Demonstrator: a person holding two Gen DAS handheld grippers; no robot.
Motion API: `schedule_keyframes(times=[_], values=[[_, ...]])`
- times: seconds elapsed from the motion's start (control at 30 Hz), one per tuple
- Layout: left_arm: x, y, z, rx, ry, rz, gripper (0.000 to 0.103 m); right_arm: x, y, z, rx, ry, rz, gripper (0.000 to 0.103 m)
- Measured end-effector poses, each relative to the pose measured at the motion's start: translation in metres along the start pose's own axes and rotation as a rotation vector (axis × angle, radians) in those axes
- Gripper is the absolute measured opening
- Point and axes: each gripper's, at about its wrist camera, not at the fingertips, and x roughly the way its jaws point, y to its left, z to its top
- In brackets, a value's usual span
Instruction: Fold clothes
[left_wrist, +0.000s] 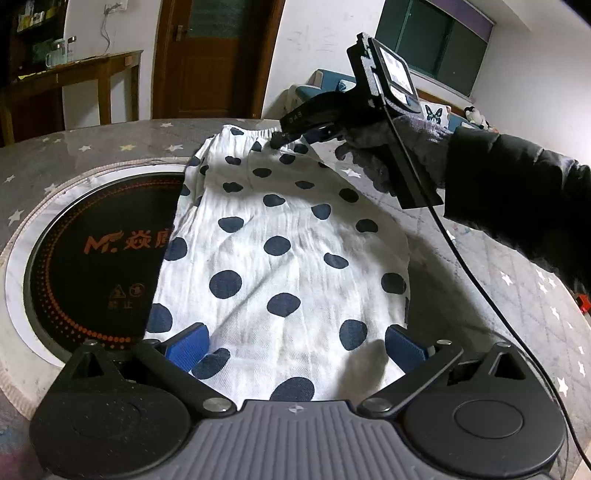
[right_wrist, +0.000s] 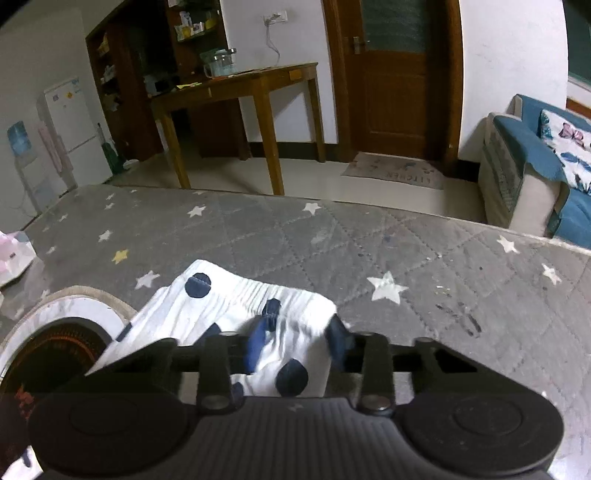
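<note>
Lying across a grey star-printed table cover (left_wrist: 517, 295), a white garment with navy polka dots (left_wrist: 288, 236) partly overlaps a round black induction cooktop (left_wrist: 92, 258) set into the table, its edge draped over the cooktop's rim. Beyond the cooktop stand a wooden side table (right_wrist: 258, 88) with a glass jug, a brown door (right_wrist: 399, 74) and a blue-covered sofa (right_wrist: 535, 166); a pale fridge (right_wrist: 70, 122) sits further off. A black cable (left_wrist: 465, 266) hangs from the right gripper (left_wrist: 284, 138) and trails over the cover beside the garment. Nothing else rests on the cloth.

On the far side from the cooktop's near edge, the right gripper, held by a gloved hand (left_wrist: 373, 162) in a dark sleeve, pinches the gathered elastic waistband; in its own wrist view cloth is bunched between its blue pads (right_wrist: 258, 343). The left gripper (left_wrist: 295, 345) is spread wide at the garment's near hem, its blue pads (left_wrist: 188, 343) resting on or just above the fabric, the cloth lying slack between them.
</note>
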Motion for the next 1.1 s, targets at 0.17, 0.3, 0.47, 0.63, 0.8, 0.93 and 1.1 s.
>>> schedule_keyframes(times=[0.17, 0.3, 0.47, 0.63, 0.8, 0.93, 1.1], values=[[-0.001, 0.002, 0.001, -0.009, 0.004, -0.006, 0.103, -0.012, 0.005, 0.001, 0.01, -0.027, 0.028, 0.012], [-0.003, 0.003, 0.001, -0.015, 0.009, 0.004, 0.103, -0.032, 0.012, 0.001, 0.009, -0.058, 0.054, 0.011], [-0.006, 0.007, 0.003, -0.022, 0.012, 0.027, 0.103, -0.064, 0.024, -0.002, -0.001, -0.092, 0.098, 0.01], [-0.012, 0.016, 0.002, -0.042, 0.01, 0.056, 0.103, -0.101, 0.04, -0.013, -0.022, -0.118, 0.157, 0.01], [-0.022, 0.024, 0.003, -0.062, -0.004, 0.075, 0.103, -0.145, 0.065, -0.039, -0.054, -0.115, 0.247, 0.01], [-0.032, 0.028, 0.003, -0.062, -0.013, 0.103, 0.103, -0.174, 0.085, -0.069, -0.064, -0.102, 0.317, 0.01], [-0.048, 0.04, 0.002, -0.077, -0.039, 0.149, 0.103, -0.2, 0.108, -0.103, -0.08, -0.063, 0.39, 0.01]])
